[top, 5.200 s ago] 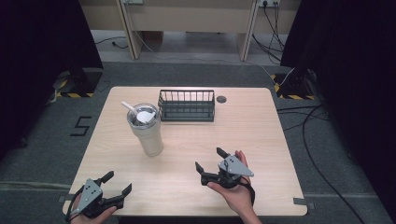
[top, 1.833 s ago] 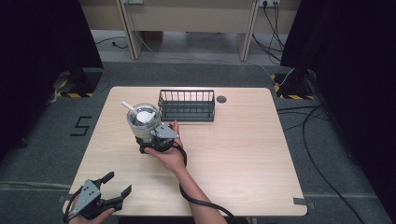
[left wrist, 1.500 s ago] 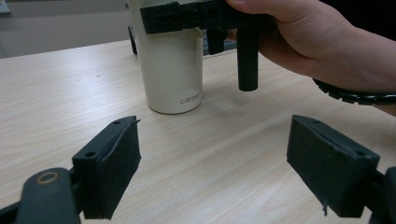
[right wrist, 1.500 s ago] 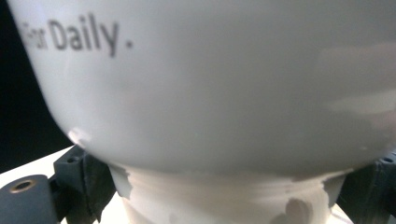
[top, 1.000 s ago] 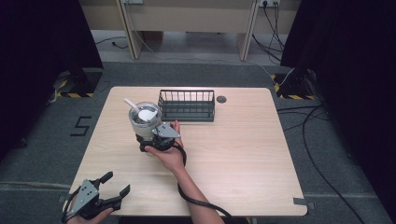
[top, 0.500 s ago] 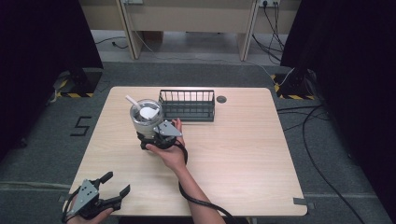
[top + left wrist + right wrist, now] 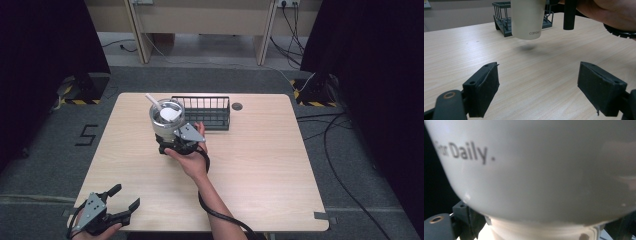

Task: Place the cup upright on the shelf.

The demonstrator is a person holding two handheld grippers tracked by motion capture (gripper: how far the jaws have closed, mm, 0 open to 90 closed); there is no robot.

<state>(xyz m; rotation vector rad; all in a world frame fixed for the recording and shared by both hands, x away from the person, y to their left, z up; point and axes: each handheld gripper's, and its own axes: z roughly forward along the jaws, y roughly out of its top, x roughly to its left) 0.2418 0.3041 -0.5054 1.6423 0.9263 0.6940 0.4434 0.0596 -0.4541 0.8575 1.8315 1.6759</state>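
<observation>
**Tumbler lifted clear, rack just behind**

While the right gripper (image 7: 176, 143) clamps the cream tumbler (image 7: 167, 120) low on its body, the cup hangs above the table (image 7: 260, 160) with a faint shadow beneath it, as the left gripper view shows: its base (image 7: 527, 27) floats free of the wood. Seen from the right gripper view, the cup wall (image 7: 544, 170) presses close against the camera, printed lettering readable, with dark jaw parts at the lower corners. So the jaws are closed on the cup, and the step in hand looks like the carry after the pick-up.

The left gripper (image 7: 107, 212) waits at the near left corner of the table, jaws spread wide and holding nothing, its pads (image 7: 486, 90) well apart over bare wood.

Inside the tumbler's metal-rimmed top sits something white, and a white straw (image 7: 152, 102) leans out toward the far left. Next, I judge, the cup must travel somewhere and be set down upright; with a low grip and a tall body it could tip, so a level hand and a slow descent seem wise.

Just behind the tumbler stands a dark wire rack (image 7: 207, 112), empty as far as can be told. It is the nearest obstacle: a move forward would have to clear its top rail. A small round grommet (image 7: 237, 106) lies beside the rack's right end, well out of the way.
</observation>
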